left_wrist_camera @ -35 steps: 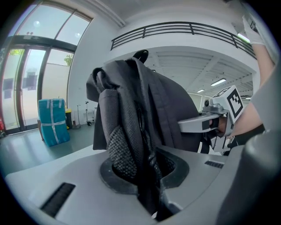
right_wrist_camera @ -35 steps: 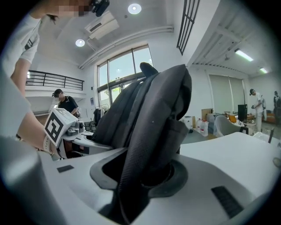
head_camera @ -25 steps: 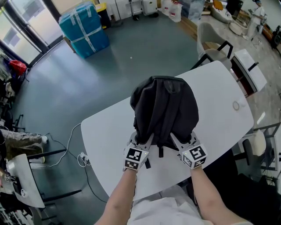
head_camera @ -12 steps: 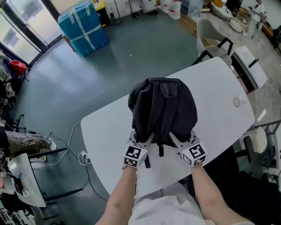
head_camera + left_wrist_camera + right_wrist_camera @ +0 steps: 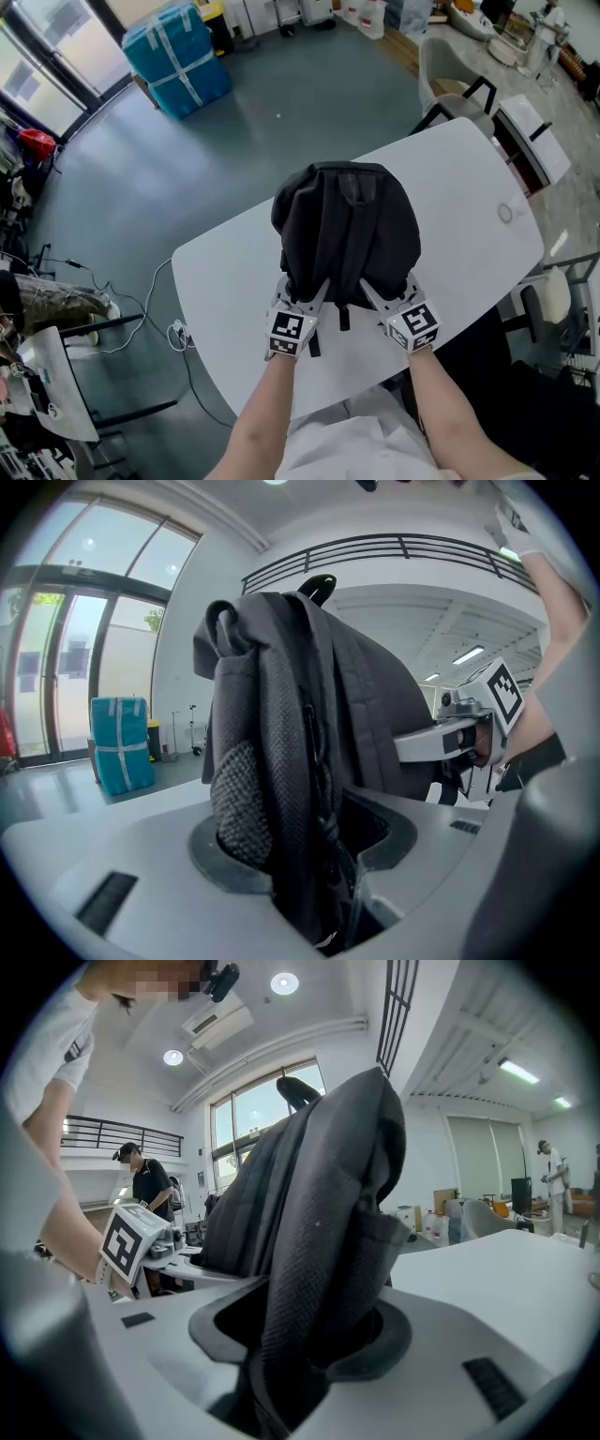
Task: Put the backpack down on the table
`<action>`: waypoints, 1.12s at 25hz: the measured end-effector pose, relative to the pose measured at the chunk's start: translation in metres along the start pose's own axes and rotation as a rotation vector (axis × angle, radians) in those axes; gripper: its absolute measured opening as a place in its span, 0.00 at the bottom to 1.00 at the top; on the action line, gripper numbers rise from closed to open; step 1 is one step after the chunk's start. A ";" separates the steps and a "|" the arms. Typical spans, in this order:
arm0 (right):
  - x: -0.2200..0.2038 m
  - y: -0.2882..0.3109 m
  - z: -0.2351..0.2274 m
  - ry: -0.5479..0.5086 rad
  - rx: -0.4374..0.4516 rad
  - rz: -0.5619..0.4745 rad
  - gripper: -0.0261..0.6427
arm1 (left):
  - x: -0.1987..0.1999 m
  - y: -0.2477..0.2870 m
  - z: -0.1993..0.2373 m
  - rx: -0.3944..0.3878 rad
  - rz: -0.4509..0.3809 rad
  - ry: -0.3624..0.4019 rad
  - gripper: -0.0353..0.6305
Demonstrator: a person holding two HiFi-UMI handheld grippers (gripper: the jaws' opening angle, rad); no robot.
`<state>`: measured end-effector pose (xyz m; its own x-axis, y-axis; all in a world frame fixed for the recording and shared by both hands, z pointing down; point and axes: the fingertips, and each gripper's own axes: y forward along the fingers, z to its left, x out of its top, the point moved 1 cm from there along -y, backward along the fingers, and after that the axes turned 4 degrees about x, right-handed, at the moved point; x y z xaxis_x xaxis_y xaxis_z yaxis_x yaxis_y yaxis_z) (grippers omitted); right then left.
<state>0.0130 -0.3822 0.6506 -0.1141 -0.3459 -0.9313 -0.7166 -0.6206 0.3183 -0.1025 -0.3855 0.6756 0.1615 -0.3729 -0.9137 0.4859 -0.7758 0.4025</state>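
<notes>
A black backpack (image 5: 347, 234) stands upright on the white table (image 5: 225, 281), back panel and straps facing me. My left gripper (image 5: 305, 292) is at its near left corner, its jaws opening. The left shoulder strap (image 5: 272, 789) hangs between them, with a dark gap beside it. My right gripper (image 5: 386, 291) is at the near right corner, jaws also opening. The padded right strap (image 5: 319, 1269) lies loosely in their gap. Each gripper view shows its own gripper, left (image 5: 309, 855) and right (image 5: 300, 1335), and the other gripper beyond the bag: right (image 5: 450, 738), left (image 5: 141, 1241).
A small ring (image 5: 505, 214) lies on the table's far right. Chairs (image 5: 450, 103) stand past the table's right end. A blue wrapped box (image 5: 180, 58) sits on the floor far left, and a cable (image 5: 159, 300) trails by the table's left edge. A person (image 5: 150, 1185) stands in the background.
The backpack and both grippers stay where they were at its near corners. Only the head view has shifted slightly.
</notes>
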 end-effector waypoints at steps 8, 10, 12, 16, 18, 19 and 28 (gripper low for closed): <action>0.000 0.001 0.000 -0.007 -0.002 0.008 0.31 | -0.004 0.002 0.000 -0.025 0.032 -0.004 0.38; 0.000 0.001 0.000 -0.008 -0.005 0.013 0.31 | -0.004 0.003 -0.001 -0.032 0.037 -0.010 0.38; -0.001 0.001 -0.001 -0.010 -0.011 0.017 0.31 | -0.001 0.003 -0.002 -0.042 0.036 -0.014 0.39; 0.000 0.001 -0.003 -0.002 -0.025 0.025 0.32 | -0.001 0.002 -0.001 -0.050 0.049 -0.012 0.43; 0.000 -0.001 -0.004 0.007 -0.033 0.031 0.34 | -0.002 0.000 0.001 -0.045 0.051 -0.017 0.45; 0.000 -0.003 -0.004 0.012 -0.038 0.032 0.35 | 0.000 -0.002 0.002 -0.039 0.048 -0.025 0.47; 0.004 -0.030 -0.013 0.038 -0.091 0.015 0.39 | 0.014 -0.028 0.008 -0.008 0.023 -0.034 0.53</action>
<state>0.0424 -0.3740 0.6400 -0.0970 -0.3804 -0.9197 -0.6493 -0.6762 0.3482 -0.1211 -0.3731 0.6517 0.1435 -0.4074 -0.9019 0.4894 -0.7629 0.4225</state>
